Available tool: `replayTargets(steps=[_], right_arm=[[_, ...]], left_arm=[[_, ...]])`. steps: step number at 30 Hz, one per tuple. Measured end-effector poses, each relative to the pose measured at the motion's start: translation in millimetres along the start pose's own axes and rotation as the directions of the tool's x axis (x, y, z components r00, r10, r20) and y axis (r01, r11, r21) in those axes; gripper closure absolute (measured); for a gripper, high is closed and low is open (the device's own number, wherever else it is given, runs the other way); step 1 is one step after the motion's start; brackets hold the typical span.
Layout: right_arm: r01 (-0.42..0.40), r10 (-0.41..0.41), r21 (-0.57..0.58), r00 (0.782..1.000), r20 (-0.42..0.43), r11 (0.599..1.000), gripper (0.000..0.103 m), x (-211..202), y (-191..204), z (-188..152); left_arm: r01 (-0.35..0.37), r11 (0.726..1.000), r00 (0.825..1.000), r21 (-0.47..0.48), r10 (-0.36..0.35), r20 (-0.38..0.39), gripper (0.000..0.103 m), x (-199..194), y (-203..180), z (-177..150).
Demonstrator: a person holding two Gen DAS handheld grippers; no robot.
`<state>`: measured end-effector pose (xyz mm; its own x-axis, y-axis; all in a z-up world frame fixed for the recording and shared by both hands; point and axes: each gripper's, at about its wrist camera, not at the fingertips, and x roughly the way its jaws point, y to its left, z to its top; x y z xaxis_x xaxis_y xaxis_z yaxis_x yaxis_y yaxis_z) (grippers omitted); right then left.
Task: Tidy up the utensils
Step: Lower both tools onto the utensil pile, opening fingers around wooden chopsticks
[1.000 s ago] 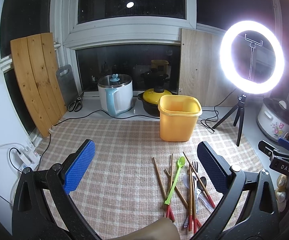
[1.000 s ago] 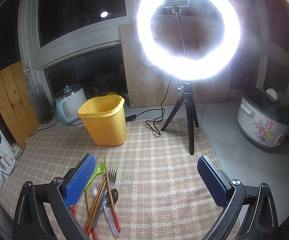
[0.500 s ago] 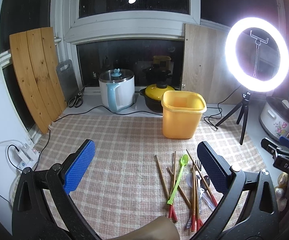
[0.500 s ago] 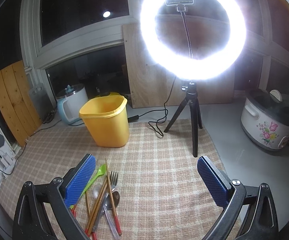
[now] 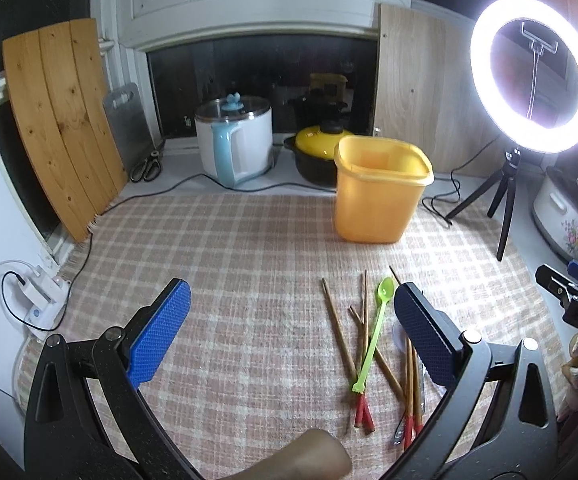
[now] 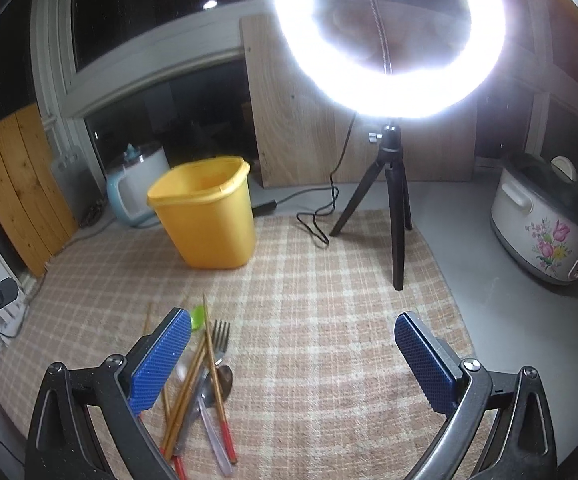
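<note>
1. The utensil pile (image 5: pixel 373 344) lay on the checked cloth (image 5: pixel 229 280), on the near side of the yellow bin (image 5: pixel 379 190) and apart from it: wooden chopsticks (image 5: pixel 339 326) with red tips, a green spoon (image 5: pixel 373 340) lying across them, and a fork (image 6: pixel 220 336) and metal spoon (image 6: pixel 219 380) seen from the right wrist.
2. Much of the pile was covered. In the left view that gripper's right pad hid the fork side; in the right view that gripper's left pad hid most of the green spoon and the pile's left edge.
3. A clear-handled piece (image 6: pixel 215 440) in the pile was too faint to name.
4. The yellow bin stood upright and open; what showed of its inside held nothing, and its floor was out of sight.
5. The left gripper (image 5: pixel 289 328) hung spread wide above the cloth, nothing between its pads.
6. The right gripper (image 6: pixel 293 356) was likewise spread wide, gripping nothing, just right of the pile.
7. Behind the bin stood a white kettle (image 5: pixel 235 142) and a yellow-lidded pot (image 5: pixel 317 152), partly screened by the bin.
8. Right of the bin, the ring light (image 5: pixel 533 72) glared; its top was cut off in the right view.
</note>
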<state>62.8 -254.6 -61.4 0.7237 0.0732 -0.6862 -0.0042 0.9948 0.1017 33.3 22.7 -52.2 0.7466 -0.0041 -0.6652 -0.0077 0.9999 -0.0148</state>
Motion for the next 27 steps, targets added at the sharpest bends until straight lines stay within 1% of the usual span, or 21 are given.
replayTargets(steps=[2,6,9,12,13,14,15,17,19,21,23,24,27], right_arm=[[-0.002,0.002,-0.014,1.0,-0.011,1.0,0.0,3.5,0.8,0.5],[-0.004,0.003,-0.048,1.0,-0.024,0.999,0.0,10.0,6.0,1.5],[-0.031,0.029,-0.054,0.999,-0.038,0.998,0.003,16.1,8.5,1.7],[-0.097,0.092,-0.066,0.993,-0.071,0.993,0.015,25.7,11.4,0.7],[-0.119,0.113,-0.067,0.99,-0.088,0.991,0.02,30.2,12.2,0.0],[-0.142,0.134,-0.067,0.985,-0.106,0.988,0.025,34.8,12.8,-0.5],[-0.17,0.161,-0.068,0.979,-0.126,0.983,0.027,40.2,14.0,-1.3],[-0.217,0.202,-0.074,0.965,-0.169,0.973,0.033,52.2,18.5,-3.8],[-0.251,0.231,-0.077,0.951,-0.206,0.965,0.037,62.3,23.9,-7.4],[-0.293,0.268,-0.076,0.933,-0.241,0.953,0.044,71.7,28.3,-10.6],[-0.327,0.297,-0.064,0.911,-0.287,0.943,0.054,83.5,32.2,-13.6],[-0.34,0.307,-0.06,0.902,-0.302,0.939,0.056,88.7,33.3,-14.3],[-0.379,0.342,-0.036,0.87,-0.354,0.925,0.065,106.1,36.4,-16.5]], left_arm=[[0.011,1.0,1.0,0.005,-0.011,-0.017,0.0,6.7,-0.7,-1.6],[0.017,1.0,0.999,0.012,-0.016,-0.046,0.004,17.9,-1.9,-2.7],[0.043,0.999,0.996,0.008,-0.042,-0.074,0.012,28.1,-1.0,-5.0],[0.081,0.997,0.991,-0.006,-0.081,-0.109,0.024,39.3,2.8,-7.5],[0.113,0.993,0.985,-0.02,-0.115,-0.128,0.03,44.4,4.6,-9.2],[0.133,0.991,0.981,-0.028,-0.136,-0.141,0.032,47.2,5.5,-9.7],[0.157,0.987,0.975,-0.037,-0.161,-0.155,0.034,51.6,6.3,-11.3],[0.176,0.984,0.968,-0.038,-0.18,-0.176,0.043,58.3,5.3,-13.6],[0.202,0.979,0.957,-0.035,-0.204,-0.204,0.044,66.6,2.2,-16.3],[0.222,0.974,0.947,-0.039,-0.225,-0.227,0.05,74.4,-1.1,-18.1],[0.245,0.969,0.935,-0.045,-0.248,-0.252,0.057,83.0,-3.6,-19.8],[0.251,0.967,0.931,-0.047,-0.255,-0.261,0.059,87.0,-4.0,-19.8],[0.289,0.955,0.91,-0.058,-0.293,-0.292,0.067,100.4,-8.6,-22.2]])
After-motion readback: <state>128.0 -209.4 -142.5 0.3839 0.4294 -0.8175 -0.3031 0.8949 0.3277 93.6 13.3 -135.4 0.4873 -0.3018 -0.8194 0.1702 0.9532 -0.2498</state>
